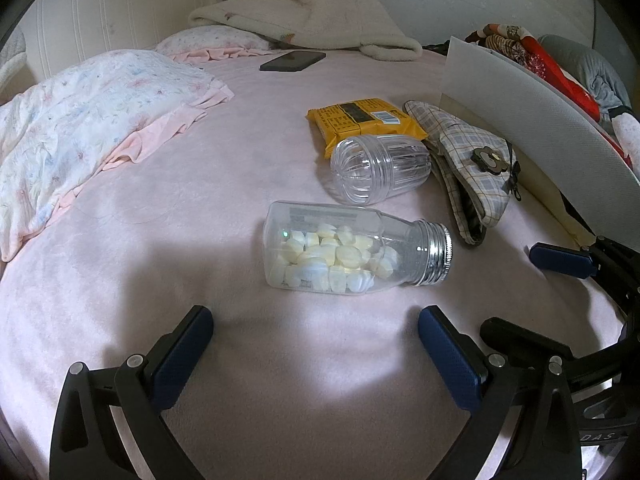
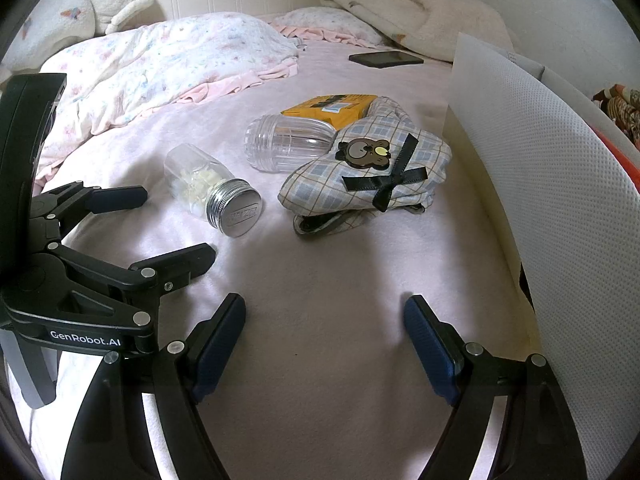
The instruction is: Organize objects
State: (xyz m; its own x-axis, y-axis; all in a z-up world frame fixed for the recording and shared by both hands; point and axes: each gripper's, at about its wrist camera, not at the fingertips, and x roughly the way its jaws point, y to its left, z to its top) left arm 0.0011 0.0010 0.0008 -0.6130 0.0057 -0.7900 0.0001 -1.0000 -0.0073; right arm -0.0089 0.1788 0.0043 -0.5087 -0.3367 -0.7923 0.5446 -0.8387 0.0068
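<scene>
- Your left gripper (image 1: 316,330) has its two blue, ribbed pads spread wide and holds nothing; it hovers over the soft pink bedsheet (image 1: 240,152).
- Your right gripper (image 2: 325,320) is likewise spread wide and empty, its dark blue pads flanking bare sheet at 6 o'clock in the right wrist view.
- One clear plastic bottle (image 1: 340,250) lies on its side just past your left pads, at about 12 o'clock from them. It has a ribbed silver metal screw cap (image 2: 239,209) and is partly filled with small rounded pale yellow and white tablets.
- One empty clear ribbed jar (image 1: 378,168), dome-shaped with grooved walls, lies on its side just beyond the bottle, at 1 o'clock.
- One glossy yellow foil packet (image 1: 360,118) lies flat behind the jar; the jar overlaps its near edge.
- One plaid fabric pouch (image 2: 368,164), soft and rumpled in blue, white and tan checks, sits at 1 o'clock in the right wrist view, touching the jar. It carries one brown bear-face badge and one black ribbon bow.
- One white, dimple-textured curved panel (image 2: 552,184) stands at 3 o'clock, just beside the pouch.
- One flat black phone (image 1: 293,61) lies far off at 12 o'clock.
- Two floral pillows sit at 10 o'clock: the nearer pillow (image 1: 88,112) and the farther pillow (image 1: 216,38), with one fleecy cream blanket (image 1: 304,16) behind.
</scene>
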